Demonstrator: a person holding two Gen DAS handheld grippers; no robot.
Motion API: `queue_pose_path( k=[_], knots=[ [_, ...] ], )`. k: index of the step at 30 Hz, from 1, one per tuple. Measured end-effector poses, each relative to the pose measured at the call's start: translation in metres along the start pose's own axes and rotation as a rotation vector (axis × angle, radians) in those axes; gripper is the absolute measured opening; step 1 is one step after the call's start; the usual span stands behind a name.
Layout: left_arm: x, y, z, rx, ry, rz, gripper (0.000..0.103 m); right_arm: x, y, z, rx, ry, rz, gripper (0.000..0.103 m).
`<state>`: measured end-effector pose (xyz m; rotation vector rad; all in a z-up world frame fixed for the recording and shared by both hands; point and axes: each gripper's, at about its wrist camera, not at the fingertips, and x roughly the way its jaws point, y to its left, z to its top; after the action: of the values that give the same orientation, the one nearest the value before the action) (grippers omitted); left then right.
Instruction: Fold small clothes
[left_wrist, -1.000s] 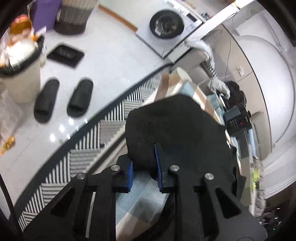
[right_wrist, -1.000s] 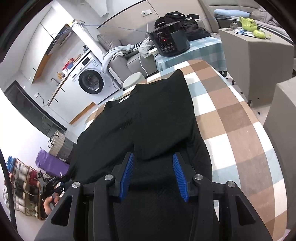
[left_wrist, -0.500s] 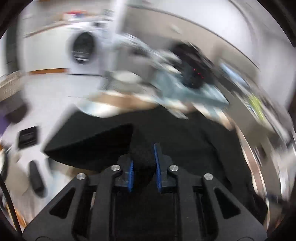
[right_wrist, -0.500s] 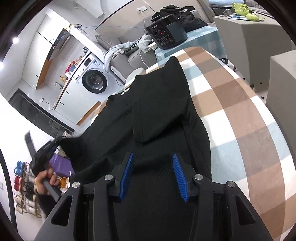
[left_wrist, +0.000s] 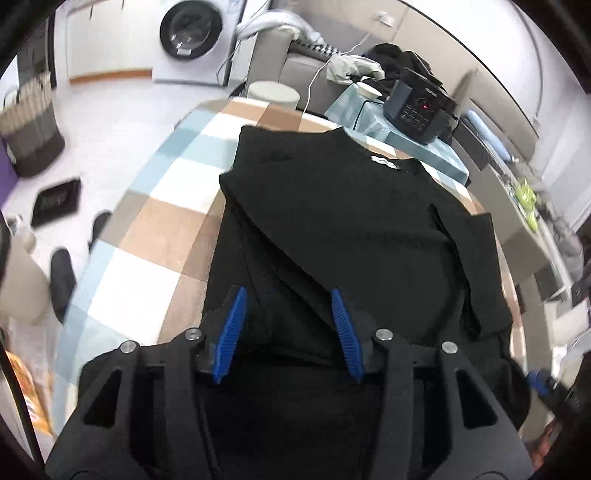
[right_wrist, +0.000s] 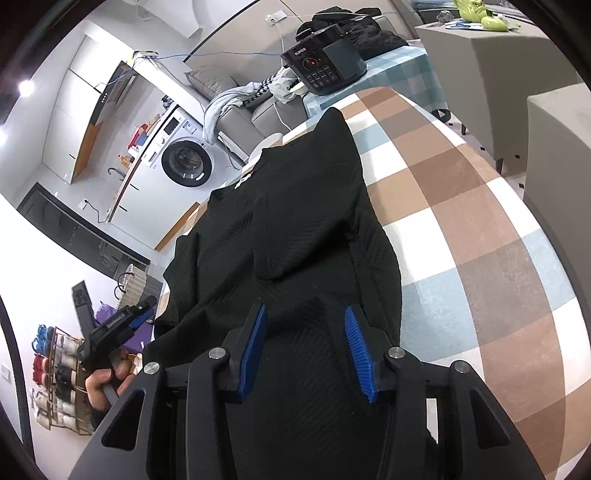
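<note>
A black shirt (left_wrist: 354, 229) lies flat on the table's checked cloth (left_wrist: 147, 236), collar away from me, with its left side folded in over the body. My left gripper (left_wrist: 288, 291) hovers over the near part of the shirt. Its jaws are opening, and no fabric is pinched between the blue pads (left_wrist: 232, 328). In the right wrist view the same shirt (right_wrist: 295, 221) shows its right sleeve folded inward. My right gripper (right_wrist: 306, 308) stands open just above the lower hem, pads apart over the cloth. The left gripper (right_wrist: 140, 314), held in a hand (right_wrist: 103, 380), shows at that view's left edge.
A black electric cooker (right_wrist: 325, 62) sits on a small teal-checked table beyond the shirt. A grey sofa with clothes (left_wrist: 295, 44) and a washing machine (left_wrist: 192, 33) stand behind. Slippers (left_wrist: 61, 273) and a woven basket (left_wrist: 29, 122) are on the floor left. Grey cabinets (right_wrist: 509, 55) stand right.
My left gripper swung from the table's left edge in over the shirt, bringing the pinched fabric across, then let go and its jaws spread. The right gripper barely shifted.
</note>
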<state>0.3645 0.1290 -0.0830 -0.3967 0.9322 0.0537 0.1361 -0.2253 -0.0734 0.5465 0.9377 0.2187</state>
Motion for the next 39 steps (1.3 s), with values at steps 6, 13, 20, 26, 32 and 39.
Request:
queue_pose_path(
  k=[6,13,20,26,32,39],
  knots=[
    [0.044,0.020,0.009,-0.090,0.024,-0.032,0.044,-0.003,0.000,-0.002,0.006,0.010,-0.009,0.045],
    [0.069,0.028,0.014,-0.151,0.008,-0.003,0.002,-0.001,0.001,-0.001,-0.002,0.037,-0.010,0.045],
    [0.059,-0.027,0.051,-0.051,-0.091,-0.095,0.002,0.000,-0.002,-0.005,0.004,0.051,-0.022,0.045],
    [0.047,-0.091,0.045,0.110,-0.050,-0.175,0.051,-0.009,0.000,-0.005,0.004,0.030,-0.025,0.045],
    [0.013,-0.055,0.017,0.063,-0.058,-0.132,0.054,-0.019,-0.005,-0.009,-0.006,0.017,-0.037,0.045],
    [-0.053,0.032,-0.042,-0.007,-0.118,0.030,0.056,-0.030,-0.017,-0.020,-0.049,0.015,-0.096,0.045]
  ],
)
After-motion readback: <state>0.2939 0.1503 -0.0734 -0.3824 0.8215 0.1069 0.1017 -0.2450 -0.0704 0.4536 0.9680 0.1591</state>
